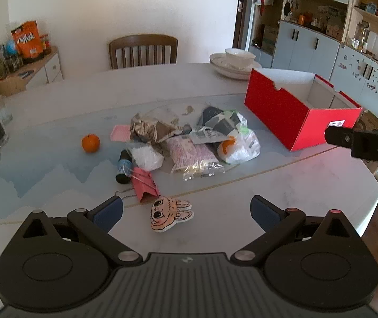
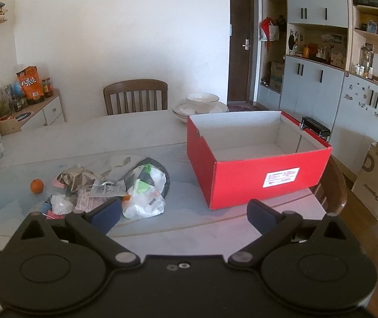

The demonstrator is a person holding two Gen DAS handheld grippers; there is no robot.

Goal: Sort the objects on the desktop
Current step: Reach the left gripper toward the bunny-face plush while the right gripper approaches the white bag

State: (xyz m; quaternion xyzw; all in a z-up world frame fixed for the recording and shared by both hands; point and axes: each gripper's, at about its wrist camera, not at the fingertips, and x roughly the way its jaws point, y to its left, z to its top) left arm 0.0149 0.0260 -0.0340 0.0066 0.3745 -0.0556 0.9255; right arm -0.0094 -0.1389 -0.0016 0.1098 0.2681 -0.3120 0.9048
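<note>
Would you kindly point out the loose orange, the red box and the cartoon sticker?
loose orange point(image 1: 90, 143): left wrist view, middle of the fruit.
red box point(image 2: 242, 182): right wrist view, front wall.
cartoon sticker point(image 1: 166, 213): left wrist view, the face.

Wooden chair point(image 1: 143, 51), stacked bowls point(image 2: 199, 105)

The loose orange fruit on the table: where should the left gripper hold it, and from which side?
Grip the round orange fruit across its widest middle, coming from above with the open left gripper. It sits alone left of the wrapper pile, so both sides look free.
</note>
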